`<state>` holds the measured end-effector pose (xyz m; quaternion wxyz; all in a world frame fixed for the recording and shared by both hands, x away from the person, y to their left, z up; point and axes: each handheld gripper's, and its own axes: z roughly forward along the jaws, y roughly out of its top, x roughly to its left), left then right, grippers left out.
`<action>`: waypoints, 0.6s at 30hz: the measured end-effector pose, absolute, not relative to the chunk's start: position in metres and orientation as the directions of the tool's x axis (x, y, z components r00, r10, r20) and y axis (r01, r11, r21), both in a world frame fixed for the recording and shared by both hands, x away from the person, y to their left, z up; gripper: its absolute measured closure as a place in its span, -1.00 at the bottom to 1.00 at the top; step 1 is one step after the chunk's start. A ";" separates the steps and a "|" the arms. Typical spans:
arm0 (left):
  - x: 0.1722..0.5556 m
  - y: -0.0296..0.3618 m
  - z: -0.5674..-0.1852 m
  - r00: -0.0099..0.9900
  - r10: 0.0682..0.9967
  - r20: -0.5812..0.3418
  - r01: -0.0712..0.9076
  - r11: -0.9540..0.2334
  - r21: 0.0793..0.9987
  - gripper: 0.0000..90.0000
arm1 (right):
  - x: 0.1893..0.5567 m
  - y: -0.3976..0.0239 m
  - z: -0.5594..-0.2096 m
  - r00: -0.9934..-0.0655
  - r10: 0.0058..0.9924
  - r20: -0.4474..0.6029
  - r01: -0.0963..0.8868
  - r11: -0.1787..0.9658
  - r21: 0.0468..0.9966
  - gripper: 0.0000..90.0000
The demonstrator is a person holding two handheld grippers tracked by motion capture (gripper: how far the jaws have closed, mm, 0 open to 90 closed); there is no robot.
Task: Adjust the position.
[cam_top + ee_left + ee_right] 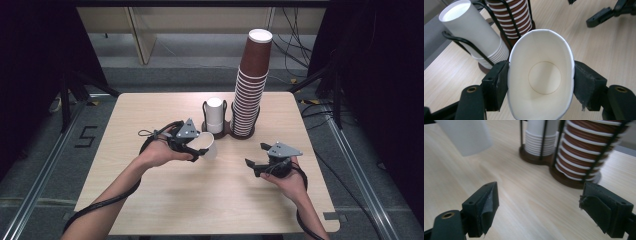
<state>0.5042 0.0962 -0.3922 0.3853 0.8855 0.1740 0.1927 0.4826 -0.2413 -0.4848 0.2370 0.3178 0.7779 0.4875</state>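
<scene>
A lab or test room is showing here: black curtains [30, 75] are hanging at both sides beyond the left gripper [192, 145], metal floor rails [45, 165] are running beside the wooden table [200, 200], and loose cables [295, 45] are trailing behind the cup stacks.

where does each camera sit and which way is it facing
High view: above the person's side, facing forward and down on the wooden table; both forearms, left gripper, right gripper.
Left gripper view: on the left gripper, facing its squeezed white paper cup.
Right gripper view: on the right gripper, facing the table; open jaws.
Shared: tall brown paper cup stack.
</scene>
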 end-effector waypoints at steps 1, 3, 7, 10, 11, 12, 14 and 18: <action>0.504 0.097 -0.392 0.863 0.459 0.212 0.161 -0.648 0.745 -0.26 | 0.480 -0.243 -0.485 -0.663 0.748 -0.035 0.291 0.300 0.909 -0.65; 0.503 0.098 -0.392 0.856 0.468 0.219 0.171 -0.656 0.735 -0.26 | 0.481 -0.248 -0.486 -0.651 0.758 -0.051 0.279 0.301 0.912 -0.65; 0.504 0.101 -0.392 0.851 0.470 0.232 0.193 -0.692 0.696 -0.26 | 0.480 -0.251 -0.487 -0.627 0.779 -0.026 0.293 0.267 0.918 -0.66; 0.504 0.102 -0.394 0.849 0.480 0.221 0.213 -0.693 0.689 -0.26 | 0.481 -0.253 -0.487 -0.627 0.778 -0.044 0.279 0.277 0.919 -0.66; 0.504 0.103 -0.394 0.848 0.481 0.222 0.217 -0.697 0.683 -0.26 | 0.481 -0.253 -0.487 -0.627 0.777 -0.052 0.272 0.281 0.920 -0.66; 0.504 0.104 -0.395 0.847 0.484 0.221 0.223 -0.700 0.679 -0.26 | 0.481 -0.253 -0.487 -0.629 0.776 -0.050 0.275 0.282 0.919 -0.66; 0.504 0.105 -0.397 0.846 0.486 0.220 0.232 -0.706 0.669 -0.26 | 0.480 -0.250 -0.489 -0.618 0.786 -0.018 0.295 0.254 0.921 -0.66; 0.507 0.109 -0.399 0.842 0.495 0.216 0.251 -0.713 0.655 -0.26 | 0.482 -0.252 -0.490 -0.626 0.779 -0.036 0.288 0.274 0.917 -0.66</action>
